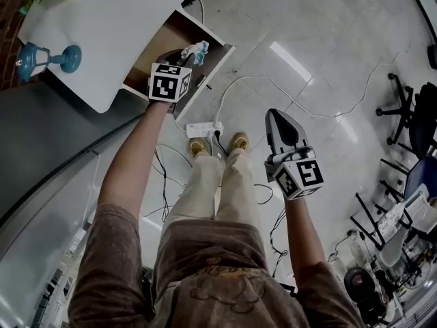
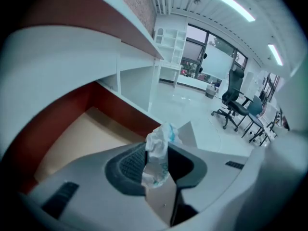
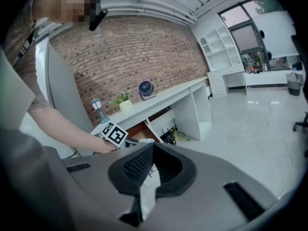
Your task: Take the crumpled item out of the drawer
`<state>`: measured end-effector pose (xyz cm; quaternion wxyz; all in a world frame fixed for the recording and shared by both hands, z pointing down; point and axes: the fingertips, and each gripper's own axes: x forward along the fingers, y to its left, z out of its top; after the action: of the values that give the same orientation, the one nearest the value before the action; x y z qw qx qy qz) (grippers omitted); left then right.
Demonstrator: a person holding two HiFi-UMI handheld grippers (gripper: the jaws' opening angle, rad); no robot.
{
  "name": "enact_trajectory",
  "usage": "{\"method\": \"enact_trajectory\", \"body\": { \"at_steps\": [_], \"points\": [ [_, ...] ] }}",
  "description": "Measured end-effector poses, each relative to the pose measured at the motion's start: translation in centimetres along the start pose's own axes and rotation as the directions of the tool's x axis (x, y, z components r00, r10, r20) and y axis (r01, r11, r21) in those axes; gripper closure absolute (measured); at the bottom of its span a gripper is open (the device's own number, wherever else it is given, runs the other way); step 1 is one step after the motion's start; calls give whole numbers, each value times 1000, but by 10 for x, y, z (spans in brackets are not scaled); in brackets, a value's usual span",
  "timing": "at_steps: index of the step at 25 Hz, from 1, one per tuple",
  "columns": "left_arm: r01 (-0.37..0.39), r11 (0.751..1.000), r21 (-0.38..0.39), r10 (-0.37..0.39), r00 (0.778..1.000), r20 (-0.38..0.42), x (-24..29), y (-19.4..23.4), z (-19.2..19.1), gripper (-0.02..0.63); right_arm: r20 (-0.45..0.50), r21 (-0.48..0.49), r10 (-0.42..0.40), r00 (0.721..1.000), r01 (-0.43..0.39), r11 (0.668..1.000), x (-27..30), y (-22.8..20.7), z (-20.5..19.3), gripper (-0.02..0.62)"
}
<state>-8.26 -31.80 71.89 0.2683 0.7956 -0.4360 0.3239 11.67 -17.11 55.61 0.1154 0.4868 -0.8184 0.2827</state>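
Note:
My left gripper (image 1: 191,57) is shut on the crumpled item (image 1: 198,48), a white wad with teal marks, and holds it above the open wooden drawer (image 1: 213,55). In the left gripper view the wad (image 2: 161,136) stands pinched between the dark pads, with the gripper (image 2: 157,154) over the drawer's tan floor (image 2: 82,138). My right gripper (image 1: 278,117) hangs apart over the floor at the right, its jaws together with nothing in them. In the right gripper view the right gripper (image 3: 146,152) points toward the desk, the drawer (image 3: 139,131) and the left hand's marker cube (image 3: 114,134).
A white desk (image 1: 116,26) carries a blue lamp (image 1: 51,59). A power strip (image 1: 203,128) and cables lie on the floor by the person's feet. Office chairs (image 1: 410,115) stand at the right, and a brick wall (image 3: 144,57) rises behind the desk.

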Motion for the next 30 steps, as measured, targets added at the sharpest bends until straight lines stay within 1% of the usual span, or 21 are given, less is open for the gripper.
{"method": "enact_trajectory", "body": {
  "at_steps": [2, 7, 10, 13, 21, 25, 30],
  "points": [
    [4, 1000, -3, -4, 1000, 15, -14, -7, 9, 495, 3, -11, -1, 1000, 1, 1000, -4, 2, 13, 598],
    [38, 997, -61, -33, 996, 77, -51, -24, 47, 495, 26, -64, 15, 1000, -14, 998, -15, 9, 52, 598],
    [67, 996, -61, -60, 992, 110, -78, -38, 74, 495, 42, -94, 23, 999, -19, 995, -24, 9, 76, 598],
    [70, 996, -64, -59, 986, 158, -111, -46, 102, 495, 52, -116, 33, 998, -26, 993, -31, 12, 98, 598],
    [110, 993, -52, -92, 959, 269, -197, -83, 151, 495, 84, -176, 101, 991, -85, 981, -60, 40, 152, 598],
    [126, 991, -45, -105, 940, 325, -236, -101, 172, 495, 104, -222, 133, 986, -107, 969, -75, 58, 174, 598],
    [125, 992, -32, -104, 918, 382, -287, -113, 186, 495, 116, -246, 183, 976, -151, 958, -91, 85, 186, 598]
  ]
}}
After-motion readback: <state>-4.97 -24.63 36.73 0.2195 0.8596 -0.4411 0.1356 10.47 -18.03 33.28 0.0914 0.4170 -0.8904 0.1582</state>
